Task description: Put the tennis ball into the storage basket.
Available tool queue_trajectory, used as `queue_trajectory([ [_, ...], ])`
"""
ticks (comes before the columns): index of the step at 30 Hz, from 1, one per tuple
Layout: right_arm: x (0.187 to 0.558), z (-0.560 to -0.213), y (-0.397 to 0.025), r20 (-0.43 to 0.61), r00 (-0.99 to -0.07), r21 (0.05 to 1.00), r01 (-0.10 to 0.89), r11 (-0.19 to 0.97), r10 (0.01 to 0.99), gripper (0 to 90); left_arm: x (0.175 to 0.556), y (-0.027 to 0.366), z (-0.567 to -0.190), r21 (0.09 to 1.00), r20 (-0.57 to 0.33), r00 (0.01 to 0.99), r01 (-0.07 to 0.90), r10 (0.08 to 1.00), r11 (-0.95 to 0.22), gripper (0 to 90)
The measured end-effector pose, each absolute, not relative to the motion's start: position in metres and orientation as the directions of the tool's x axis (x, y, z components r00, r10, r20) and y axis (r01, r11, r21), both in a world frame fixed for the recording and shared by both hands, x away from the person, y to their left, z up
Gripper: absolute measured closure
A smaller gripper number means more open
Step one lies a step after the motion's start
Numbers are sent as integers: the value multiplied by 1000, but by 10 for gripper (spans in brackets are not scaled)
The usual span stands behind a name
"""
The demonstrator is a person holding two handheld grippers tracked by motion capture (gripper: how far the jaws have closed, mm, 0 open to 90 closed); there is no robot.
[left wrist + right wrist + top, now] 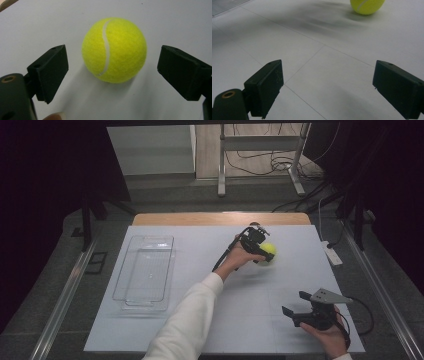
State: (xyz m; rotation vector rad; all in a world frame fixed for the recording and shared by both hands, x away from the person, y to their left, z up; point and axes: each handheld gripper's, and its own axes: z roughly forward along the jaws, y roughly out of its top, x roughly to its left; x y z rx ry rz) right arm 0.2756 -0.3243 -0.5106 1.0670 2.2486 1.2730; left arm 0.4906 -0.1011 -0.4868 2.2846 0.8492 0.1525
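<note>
I have the left gripper spread wide, its two black jaws standing on either side of the fuzzy yellow-green tennis ball with a clear gap on each side, so nothing is gripped yet. I keep it like that because the ball is round and will roll off if one jaw touches first; with the ball centred between the jaws, both pads should meet it together when I close. The ball sits on the pale grey table top, its white seam curving down the face towards me. From above, the left gripper reaches out over the far middle of the table, right at the ball, with the white sleeve stretched diagonally behind it.

My right gripper is also open and holds nothing; its jaws frame bare table, with the ball well ahead at the top of its view. In the high view it rests low at the near right edge of the table, parked out of the left arm's way.

The clear rectangular plastic tray lies well apart on the left side of the table, empty as far as I can see. I judge that it is the likely place for the ball, which would explain why the left hand does the picking.
</note>
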Motion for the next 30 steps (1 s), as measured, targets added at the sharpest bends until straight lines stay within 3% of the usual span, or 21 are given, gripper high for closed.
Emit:
queue_trajectory([
  [19, 275, -511, -325, 63, -657, 840, 441, 315, 751, 100, 495, -110, -498, 628, -133, 770, 553, 624, -548, 120],
  [30, 275, -510, -325, 62, -654, 840, 442, 315, 754, 100, 495, -112, -499, 626, -123, 762, 557, 635, -546, 224],
])
